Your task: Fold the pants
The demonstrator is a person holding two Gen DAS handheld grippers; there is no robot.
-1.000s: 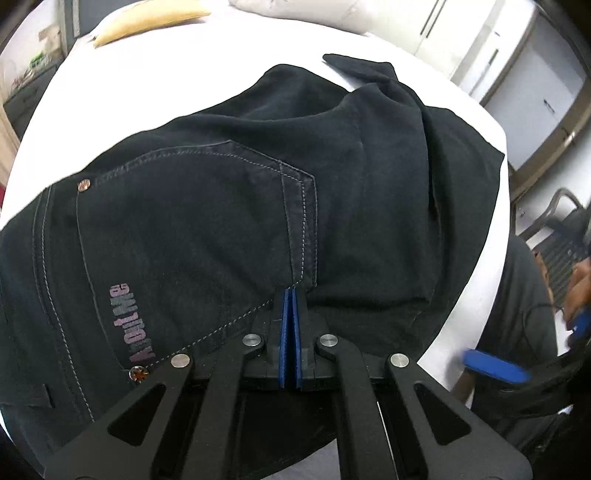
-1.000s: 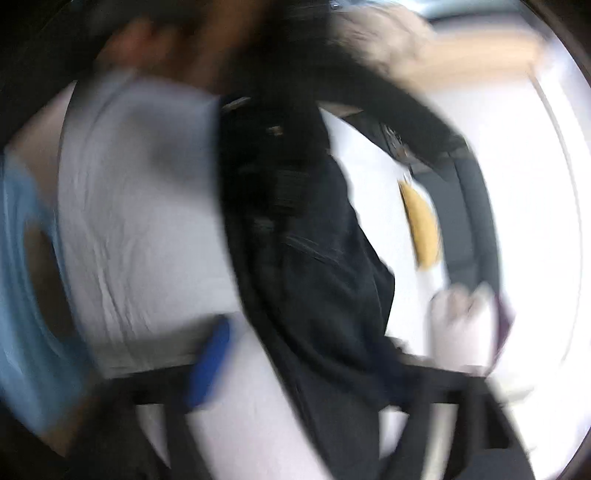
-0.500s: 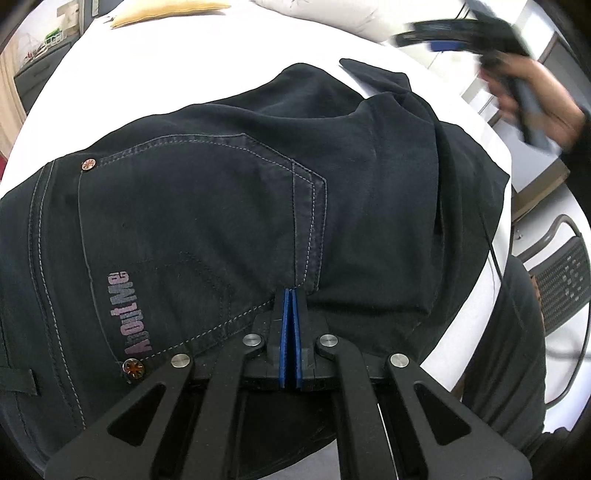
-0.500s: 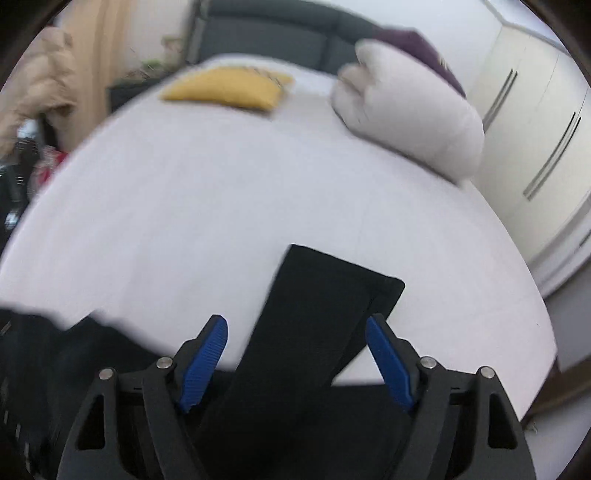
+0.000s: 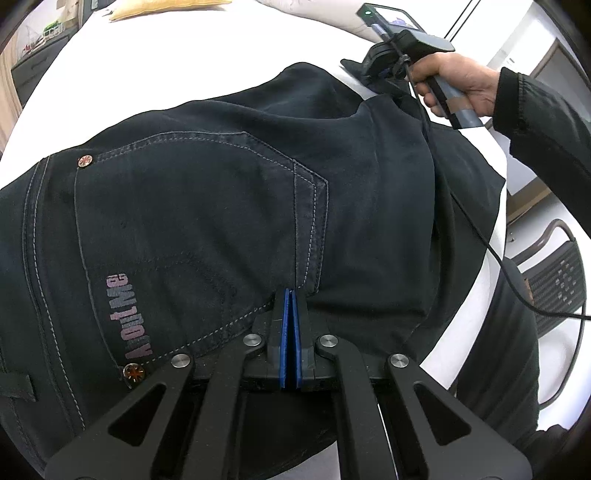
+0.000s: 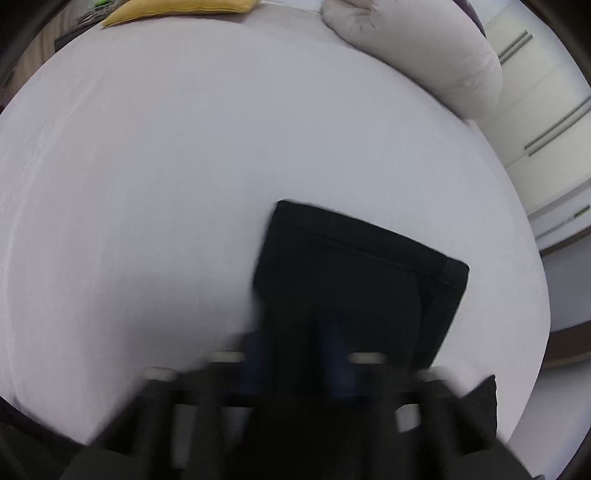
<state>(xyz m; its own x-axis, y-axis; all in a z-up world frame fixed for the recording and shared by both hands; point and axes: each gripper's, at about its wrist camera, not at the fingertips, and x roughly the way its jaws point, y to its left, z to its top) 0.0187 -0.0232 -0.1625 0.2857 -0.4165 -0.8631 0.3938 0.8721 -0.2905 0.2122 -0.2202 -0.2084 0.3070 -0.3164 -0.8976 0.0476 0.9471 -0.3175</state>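
Observation:
Dark navy pants [image 5: 229, 206] lie on a white bed [image 5: 155, 70], back pocket and a purple logo facing up. My left gripper [image 5: 290, 295] is shut, its blue pads pressed together at the pocket's lower corner; whether cloth is pinched I cannot tell. My right gripper [image 5: 373, 68], held in a hand, rests at the leg hem at the far end. In the right wrist view the hem [image 6: 362, 273] lies flat on the sheet just ahead of the blurred right gripper [image 6: 295, 354], whose jaws stand closer together over the leg.
A yellow pillow [image 6: 177, 7] and a white rolled duvet [image 6: 424, 51] lie at the head of the bed. White wardrobe doors [image 6: 546, 110] stand at the right. A black mesh chair [image 5: 554, 266] stands beside the bed edge. A cable [image 5: 480, 236] trails from the right gripper.
The right gripper swung from beside the bed to the far leg hem and came down on it, its jaws narrowing. The left gripper stayed shut at the pocket.

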